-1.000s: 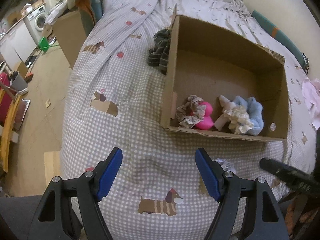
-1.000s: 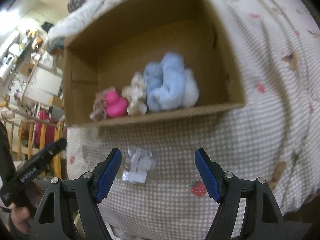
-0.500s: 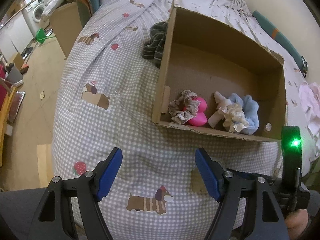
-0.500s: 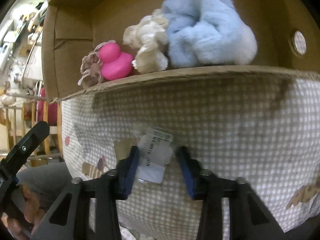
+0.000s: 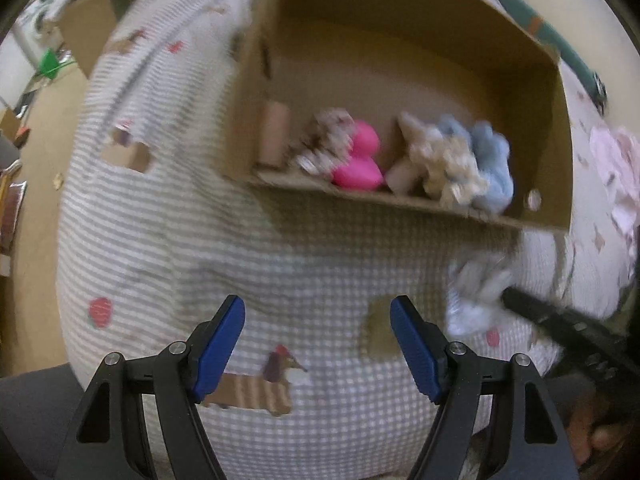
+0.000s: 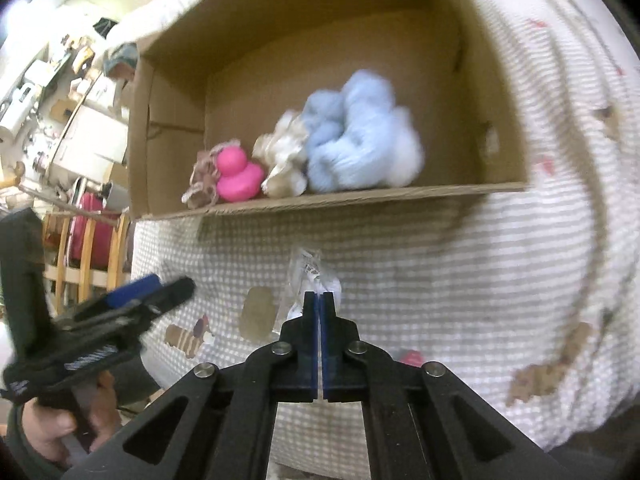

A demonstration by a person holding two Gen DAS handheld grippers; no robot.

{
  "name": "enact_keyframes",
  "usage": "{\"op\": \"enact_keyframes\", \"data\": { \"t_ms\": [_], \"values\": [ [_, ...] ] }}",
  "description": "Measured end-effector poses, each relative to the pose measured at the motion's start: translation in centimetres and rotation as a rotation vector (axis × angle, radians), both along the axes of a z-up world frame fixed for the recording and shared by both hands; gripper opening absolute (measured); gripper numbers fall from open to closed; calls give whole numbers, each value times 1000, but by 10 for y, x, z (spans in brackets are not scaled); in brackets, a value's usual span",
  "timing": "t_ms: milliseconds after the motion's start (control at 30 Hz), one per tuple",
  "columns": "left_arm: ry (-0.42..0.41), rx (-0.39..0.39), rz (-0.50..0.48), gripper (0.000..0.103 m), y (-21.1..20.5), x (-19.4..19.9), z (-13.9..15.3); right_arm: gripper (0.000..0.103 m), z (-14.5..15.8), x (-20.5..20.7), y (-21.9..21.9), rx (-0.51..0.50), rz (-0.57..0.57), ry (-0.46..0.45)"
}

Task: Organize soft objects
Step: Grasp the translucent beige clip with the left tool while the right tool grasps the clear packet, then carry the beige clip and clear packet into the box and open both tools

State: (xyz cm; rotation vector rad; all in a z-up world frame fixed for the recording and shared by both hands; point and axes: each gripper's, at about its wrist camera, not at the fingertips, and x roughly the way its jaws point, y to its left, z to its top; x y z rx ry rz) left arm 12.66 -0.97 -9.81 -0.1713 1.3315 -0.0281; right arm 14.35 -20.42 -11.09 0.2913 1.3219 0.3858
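An open cardboard box [image 5: 400, 52] [image 6: 168, 152] lies on the checked bedspread. Inside along its near wall sit a brown scrunchie [image 5: 324, 144] [image 6: 200, 180], a pink rubber duck [image 5: 358, 160] [image 6: 236, 174], a cream scrunchie [image 5: 444, 164] [image 6: 282, 160] and a pale blue fluffy scrunchie [image 5: 490, 160] [image 6: 356, 144]. My right gripper [image 6: 319, 300] is shut on a small clear plastic packet [image 6: 310, 276] [image 5: 476, 292] and holds it just above the bedspread in front of the box. My left gripper [image 5: 318, 336] is open and empty, to the left of the packet.
The bedspread [image 5: 160, 240] falls away to the floor [image 5: 36, 168] on the left. Pink cloth [image 5: 616, 168] lies right of the box. A wooden chair with a red bag [image 6: 88, 236] and cluttered shelves [image 6: 48, 92] stand beyond the bed.
My right gripper has closed fully on the plastic packet and lifted it off the bedspread, pulling back from the box. My left gripper stays open and has shifted a little.
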Motion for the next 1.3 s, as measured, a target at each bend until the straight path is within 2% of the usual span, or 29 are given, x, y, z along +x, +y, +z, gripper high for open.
{"op": "enact_keyframes", "data": {
  "t_ms": [67,200,267,400,500,567,667,867,1033,1133,1300],
  "values": [
    [21,3,-31,73,-10,0,-10,3,8,-2,-14,6,-28,-18],
    [66,-48,-71,71,-27,2,-26,3,19,-2,-40,16,-85,-45],
    [81,-65,-101,63,-37,3,-33,3,23,-3,-46,18,-99,-55],
    [97,-25,-150,59,-49,4,-46,3,26,-5,-47,15,-107,-65],
    [92,-10,-142,42,-46,4,-49,3,29,-6,-49,18,-109,-75],
    [85,-25,-162,23,-45,4,-48,3,29,-6,-49,18,-107,-78],
    [66,-2,-187,11,-42,2,-40,3,29,-5,-46,0,-94,-83],
    [36,-43,-144,9,-15,-6,-19,3,25,-4,-39,-37,-61,-88],
    [13,42,-73,9,14,-12,-10,3,26,-4,-34,-47,-47,-97],
    [3,30,-37,9,29,-14,-2,3,32,-5,-34,-43,-51,-109],
    [-80,18,-18,9,44,-26,33,3,51,-13,-37,-29,-62,-144]
  ]
}}
